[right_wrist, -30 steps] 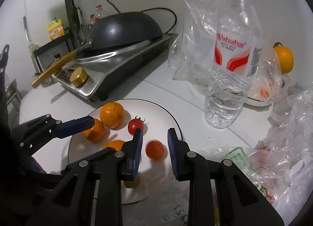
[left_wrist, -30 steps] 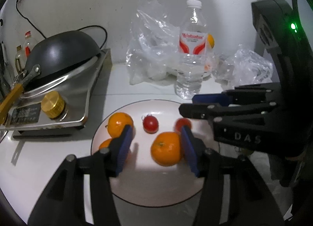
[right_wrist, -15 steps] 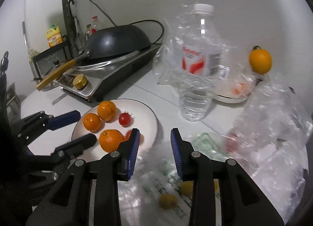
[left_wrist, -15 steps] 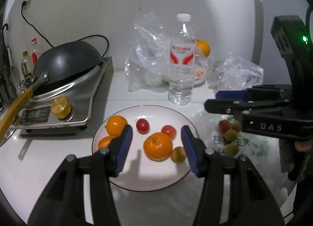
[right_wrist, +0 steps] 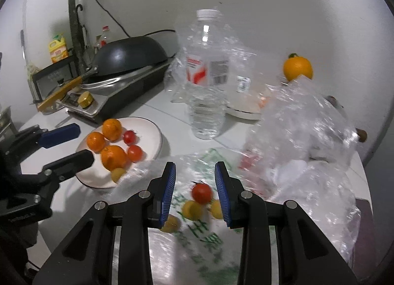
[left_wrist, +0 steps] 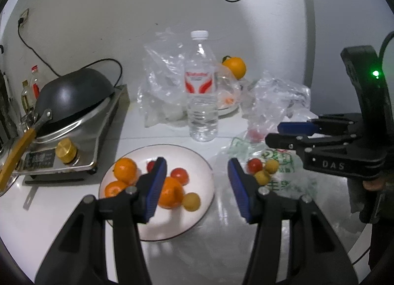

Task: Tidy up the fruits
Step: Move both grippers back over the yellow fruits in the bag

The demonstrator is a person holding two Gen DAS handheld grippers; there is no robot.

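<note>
A white plate (left_wrist: 204, 161) (right_wrist: 157, 132) holds three oranges (left_wrist: 125, 168), two cherry tomatoes (left_wrist: 179, 175) and a small yellow fruit (left_wrist: 192, 201). To its right lies a flat green-printed plastic bag (left_wrist: 283, 184) (right_wrist: 197, 238) with a cherry tomato (right_wrist: 202, 192) and several small yellow fruits (right_wrist: 192, 208) on it. My left gripper (left_wrist: 197, 164) (right_wrist: 82, 144) hovers open over the plate's right part, nothing between its pads. My right gripper (right_wrist: 195, 169) (left_wrist: 273, 134) hangs open above the bag's fruits, holding nothing.
A water bottle (left_wrist: 201, 102) stands behind the plate. An induction cooker (left_wrist: 73, 137) with a black wok (left_wrist: 73, 95) sits at the left. Crumpled clear bags (right_wrist: 307, 132) fill the back and right. An orange (right_wrist: 297, 68) rests on a dish by the wall.
Both grippers have drawn back from the plate. The right gripper has swung right, from over the plate to over the printed bag, and its jaws stand slightly wider.
</note>
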